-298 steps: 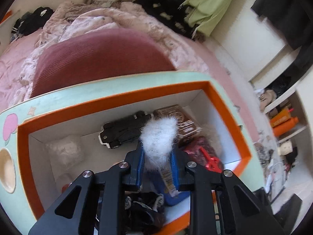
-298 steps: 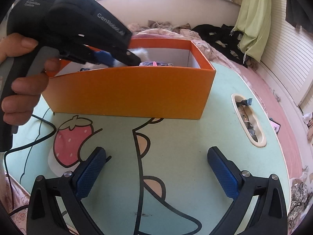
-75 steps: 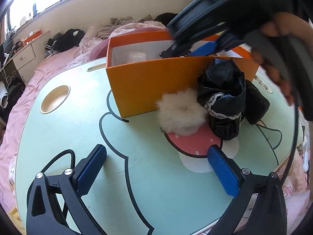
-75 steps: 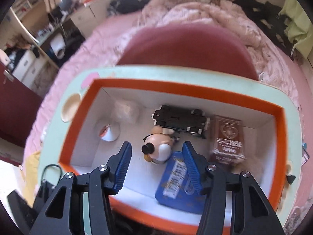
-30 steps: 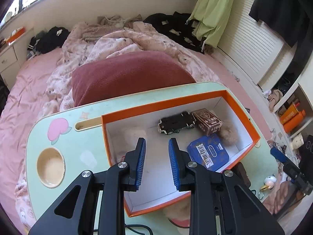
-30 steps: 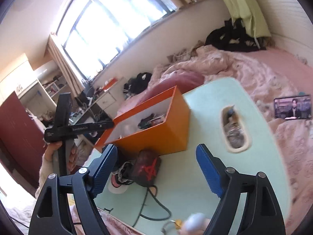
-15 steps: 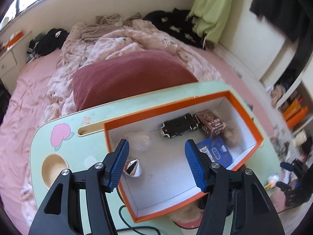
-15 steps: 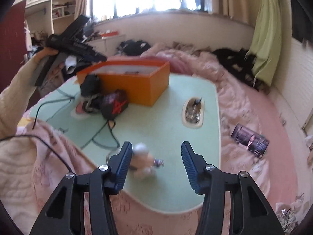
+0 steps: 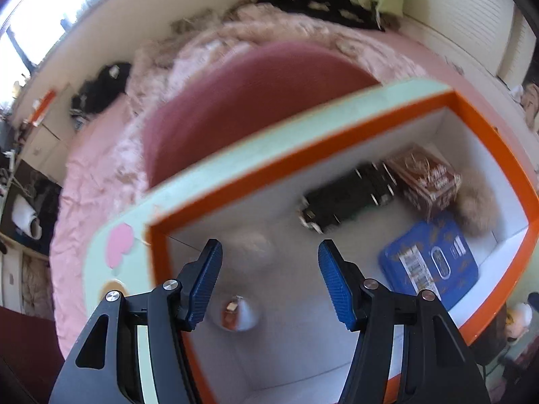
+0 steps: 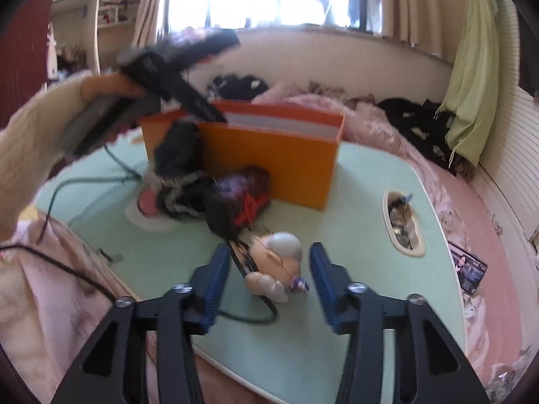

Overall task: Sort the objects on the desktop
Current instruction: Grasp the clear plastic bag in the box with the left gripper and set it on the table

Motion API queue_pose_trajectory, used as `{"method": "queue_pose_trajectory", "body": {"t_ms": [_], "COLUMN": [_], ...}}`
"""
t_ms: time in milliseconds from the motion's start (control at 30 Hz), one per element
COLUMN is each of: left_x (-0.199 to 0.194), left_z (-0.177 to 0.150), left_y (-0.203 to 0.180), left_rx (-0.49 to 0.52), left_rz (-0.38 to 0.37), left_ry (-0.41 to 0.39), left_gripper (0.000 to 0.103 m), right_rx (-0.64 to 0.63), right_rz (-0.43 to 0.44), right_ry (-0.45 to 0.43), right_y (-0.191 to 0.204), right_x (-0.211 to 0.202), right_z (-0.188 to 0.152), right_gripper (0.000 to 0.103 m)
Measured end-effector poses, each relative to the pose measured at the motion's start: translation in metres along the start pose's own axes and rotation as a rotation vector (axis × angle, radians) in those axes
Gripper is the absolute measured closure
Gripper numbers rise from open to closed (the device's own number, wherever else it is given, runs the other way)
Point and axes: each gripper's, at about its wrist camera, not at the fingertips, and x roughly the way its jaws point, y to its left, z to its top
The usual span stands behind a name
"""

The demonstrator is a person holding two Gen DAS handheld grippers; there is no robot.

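The mint-green bench carries an orange box at its far side, and the sorting seems to run by lifting things out of that box and laying them on the bench, since several already lie in front of it: a black lacy bundle, a dark pouch with a red mark, and nearest the camera a small round-headed toy figure lying on a black cable. In the left wrist view the box still holds a black toy car, a brown patterned packet, a blue tin, a tan fur ball, a pale puff and a small cone-shaped piece near the front wall. To do this step well, the left gripper should settle squarely over one item, probably the cone or puff just below it, before squeezing, keeping clear of the box wall at its left. Its jaws stand about half apart with nothing between them, having just been opening. The right gripper hovers low with the figure between its jaws; they have just been opening, stand apart, and neither pad presses on the toy, so it looks freshly set down.
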Motion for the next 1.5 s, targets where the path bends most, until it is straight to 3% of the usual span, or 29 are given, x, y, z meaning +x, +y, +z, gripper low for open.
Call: {"method": "queue_pose_trajectory", "body": {"t_ms": [33,133,267,367,500,600,767,967,1033,1100,1133,1233,1367,1500], "left_x": [0.002,0.003,0.002,-0.003,-0.022,-0.055,-0.1,-0.09,-0.088,-0.084,-0.084,-0.083,-0.065,-0.058], "left_z": [-0.001,0.001,0.0,-0.001,-0.003,-0.011,-0.049,-0.095,-0.103,-0.112,-0.119,-0.139,-0.158,-0.174], "left_y": [-0.001,0.001,0.007,0.023,0.031,0.038,0.042,0.044,0.041,0.037,0.036,0.032,0.023,0.019], "left_rx": [0.01,0.013,0.012,-0.034,-0.053,-0.102,-0.166,-0.289,-0.299,-0.319,-0.326,-0.319,-0.299,-0.309], "left_rz": [-0.004,-0.016,0.026,-0.044,-0.063,-0.193,-0.428,-0.511,-0.51,-0.491,-0.496,-0.517,-0.467,-0.413], "left_ry": [-0.002,-0.003,-0.017,-0.051,-0.127,-0.204,-0.286,-0.299,-0.322,-0.343,-0.363,-0.365,-0.283,-0.287], "left_gripper": [0.043,0.049,0.073,0.075,0.075,0.075,0.075,0.074,0.064,0.025,0.021,0.021,0.021,0.021], "right_rx": [-0.001,0.012,0.02,0.023,0.022,0.025,0.058,0.07,0.071,0.074,0.078,0.086,0.113,0.137], "right_rz": [-0.006,0.006,0.033,0.042,0.052,0.051,0.063,0.065,0.064,0.068,0.071,0.076,0.104,0.185], "right_ry": [-0.026,-0.06,-0.076,-0.076,-0.077,-0.078,-0.069,-0.061,-0.059,-0.059,-0.058,-0.054,-0.057,-0.055], "right_y": [0.002,0.003,0.003,0.002,0.0,0.0,-0.003,-0.004,-0.004,-0.005,-0.005,-0.007,-0.008,-0.001], "right_x": [-0.002,-0.007,-0.011,-0.011,-0.011,-0.012,-0.009,-0.008,-0.007,-0.008,-0.007,-0.007,-0.009,-0.011], "right_z": [0.002,0.006,0.01,0.007,0.008,0.006,0.006,0.005,0.005,0.005,0.005,0.005,0.015,0.057], "right_gripper": [0.038,0.037,0.037,0.037,0.037,0.037,0.037,0.037,0.037,0.037,0.036,0.036,0.036,0.035]}}
